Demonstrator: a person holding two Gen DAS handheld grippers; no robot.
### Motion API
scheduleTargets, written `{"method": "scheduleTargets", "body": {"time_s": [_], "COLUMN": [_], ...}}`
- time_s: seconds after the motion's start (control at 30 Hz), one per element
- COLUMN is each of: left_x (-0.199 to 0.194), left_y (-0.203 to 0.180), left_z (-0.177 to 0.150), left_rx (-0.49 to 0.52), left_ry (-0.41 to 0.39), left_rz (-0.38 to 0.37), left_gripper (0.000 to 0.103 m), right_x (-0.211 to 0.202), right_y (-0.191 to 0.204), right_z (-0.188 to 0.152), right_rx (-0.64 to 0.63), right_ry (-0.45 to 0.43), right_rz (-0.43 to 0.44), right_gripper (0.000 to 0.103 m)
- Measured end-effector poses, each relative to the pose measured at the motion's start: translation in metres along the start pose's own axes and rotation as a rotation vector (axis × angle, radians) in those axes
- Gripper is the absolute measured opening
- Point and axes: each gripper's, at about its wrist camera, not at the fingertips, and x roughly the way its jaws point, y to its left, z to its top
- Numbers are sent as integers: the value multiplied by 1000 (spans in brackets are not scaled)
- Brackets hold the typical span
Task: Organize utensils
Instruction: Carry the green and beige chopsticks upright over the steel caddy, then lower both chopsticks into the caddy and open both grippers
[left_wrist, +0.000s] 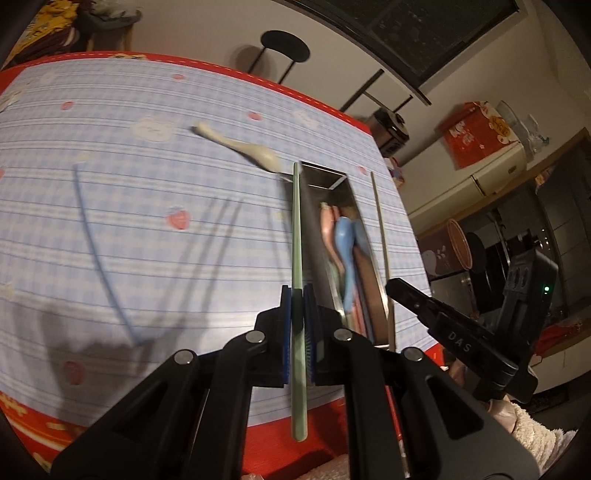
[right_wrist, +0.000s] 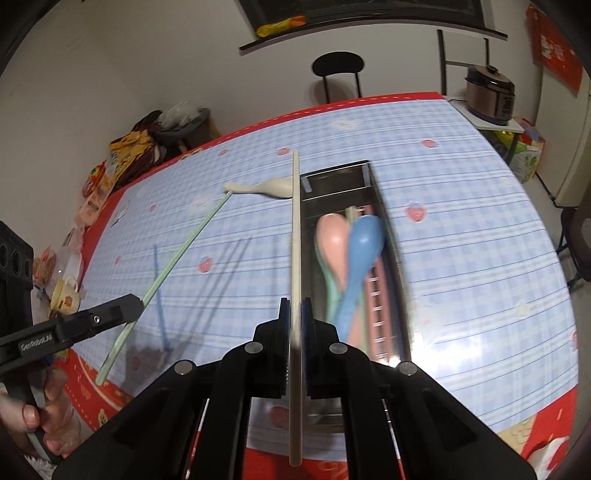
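Note:
My left gripper (left_wrist: 296, 295) is shut on a pale green chopstick (left_wrist: 296, 229), held above the blue checked tablecloth just left of a long metal tray (left_wrist: 321, 170). My right gripper (right_wrist: 295, 306) is shut on a beige chopstick (right_wrist: 295, 229), also left of the tray (right_wrist: 334, 169). In the tray lie a blue spoon (right_wrist: 364, 240) and a pink spoon (right_wrist: 332, 236) on top of other utensils. A cream spoon (right_wrist: 266, 186) and a blue chopstick (right_wrist: 160, 291) lie on the cloth. Each view shows the other gripper (left_wrist: 391, 286) (right_wrist: 135, 301) with its stick.
Snack packets (right_wrist: 125, 155) and a small cup (right_wrist: 64, 295) crowd the table's left edge. A black stool (right_wrist: 338, 64) stands behind the table and a rice cooker (right_wrist: 489, 94) sits on a side shelf. A person's hand (right_wrist: 44, 424) shows at the lower left.

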Motion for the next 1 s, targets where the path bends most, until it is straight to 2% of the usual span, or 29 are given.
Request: {"method": "scheduleTargets", "body": {"time_s": [0.4,0.63,1.0], "left_x": [75,108,125], "left_y": [-54,-57,-56], "left_z": [2,-6,-14], "left_rx": [-30,-97,-107], "left_ry": [20,38,64], "left_rz": [-27,-9,29], "left_gripper": [10,10,11], "right_x": [25,38,51], "right_y": [-43,-50,-58], "right_z": [17,23,22], "right_rx": [-6,-29,-9], "right_ry": [81,117,142], "right_rz": [-10,-2,12], "right_gripper": [7,7,7]}}
